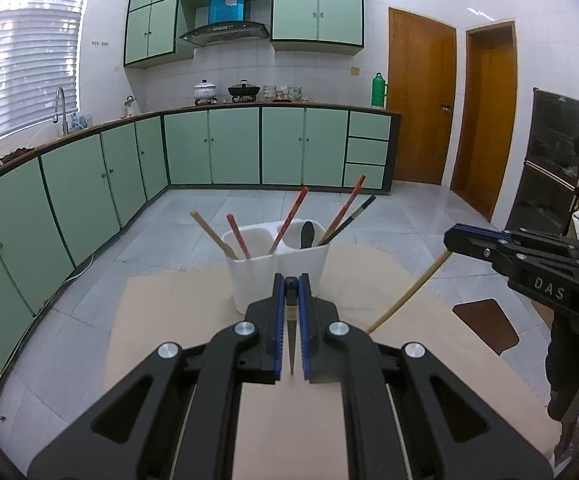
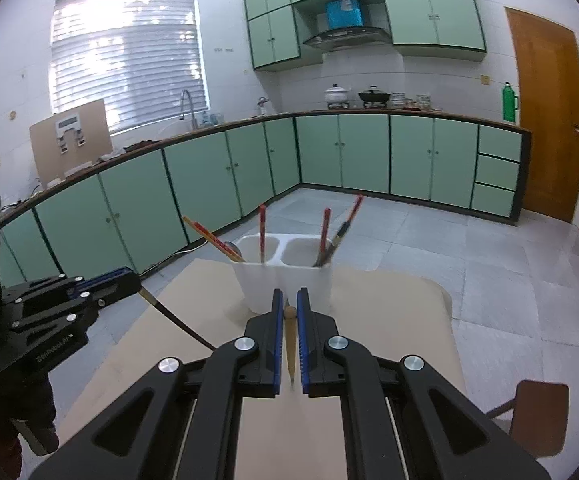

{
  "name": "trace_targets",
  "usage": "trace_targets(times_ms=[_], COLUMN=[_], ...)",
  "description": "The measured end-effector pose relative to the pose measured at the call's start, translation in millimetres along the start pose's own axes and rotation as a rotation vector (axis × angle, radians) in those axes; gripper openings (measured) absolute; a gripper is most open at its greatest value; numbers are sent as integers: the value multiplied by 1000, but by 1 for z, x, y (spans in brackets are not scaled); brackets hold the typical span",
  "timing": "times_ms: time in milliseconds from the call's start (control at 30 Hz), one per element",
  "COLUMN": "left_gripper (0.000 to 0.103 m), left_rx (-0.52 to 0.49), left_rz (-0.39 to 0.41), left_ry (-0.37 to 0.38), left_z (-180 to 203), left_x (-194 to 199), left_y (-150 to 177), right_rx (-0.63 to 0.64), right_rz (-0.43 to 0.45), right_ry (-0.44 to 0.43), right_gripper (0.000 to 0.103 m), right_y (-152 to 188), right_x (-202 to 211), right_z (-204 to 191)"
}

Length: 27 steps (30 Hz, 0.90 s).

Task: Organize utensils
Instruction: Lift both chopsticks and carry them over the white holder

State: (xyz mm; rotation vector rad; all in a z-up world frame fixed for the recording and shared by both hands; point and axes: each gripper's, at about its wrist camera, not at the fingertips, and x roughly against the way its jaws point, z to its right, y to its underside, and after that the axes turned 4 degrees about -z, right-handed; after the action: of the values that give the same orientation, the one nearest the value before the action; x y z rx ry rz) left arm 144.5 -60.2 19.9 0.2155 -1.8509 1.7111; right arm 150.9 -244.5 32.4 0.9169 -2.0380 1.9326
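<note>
A: Holder [image 1: 277,264], white, two compartments, stands on the tan table [image 1: 193,312], ahead of both grippers. Chopsticks lean in both compartments; a dark spoon [image 1: 307,234] stands in the right-hand one as the left wrist sees it.

B: Left gripper [image 1: 291,286]?

A: Clenched on a dark chopstick [image 1: 291,332], pinched between the blue pads. From the right wrist view that stick [image 2: 177,320] slants down from the gripper [image 2: 135,282] over the table.

B: Right gripper [image 2: 289,300]?

A: Clamped on a pale wooden chopstick [image 2: 290,340], just short of the holder [image 2: 285,276]. Left view shows the stick [image 1: 409,292] hanging diagonally from the gripper [image 1: 451,238], lower end near the tabletop; contact unclear.
</note>
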Motion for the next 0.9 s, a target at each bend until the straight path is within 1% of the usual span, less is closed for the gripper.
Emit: trace_targets(times_ms=[100,200,333,533,667,800,900], left_gripper=[6,6,6,6,6,6,6], left_rx=[-2,6,-1,-12,-13,-27,-37], left_rz=[12,24,60,143,216,272,297], left_ry=[-1,8,11,6,6,-9,-33], left_z=[-3,-8,-11,-13,-16,-14,-12], left_x=[-4,-4,0,7,11,11,1], left_y=[-10,-21,-38,-72,-104,-127,-142], right_rx=[19,37,50,55,64,66,54], right_rz=[7,23,52,124,172,210,220], right_ry=[-8,-22,-38,-49,-46,-37,-22], right_gripper=[7,7,7,6,6,6,6], right_y=[-9,-25,-49,-88,-115,-136,-148], right_x=[-1,0,3,10,11,5,-9], right_z=[0,-2,-2,0,-1,-1,3])
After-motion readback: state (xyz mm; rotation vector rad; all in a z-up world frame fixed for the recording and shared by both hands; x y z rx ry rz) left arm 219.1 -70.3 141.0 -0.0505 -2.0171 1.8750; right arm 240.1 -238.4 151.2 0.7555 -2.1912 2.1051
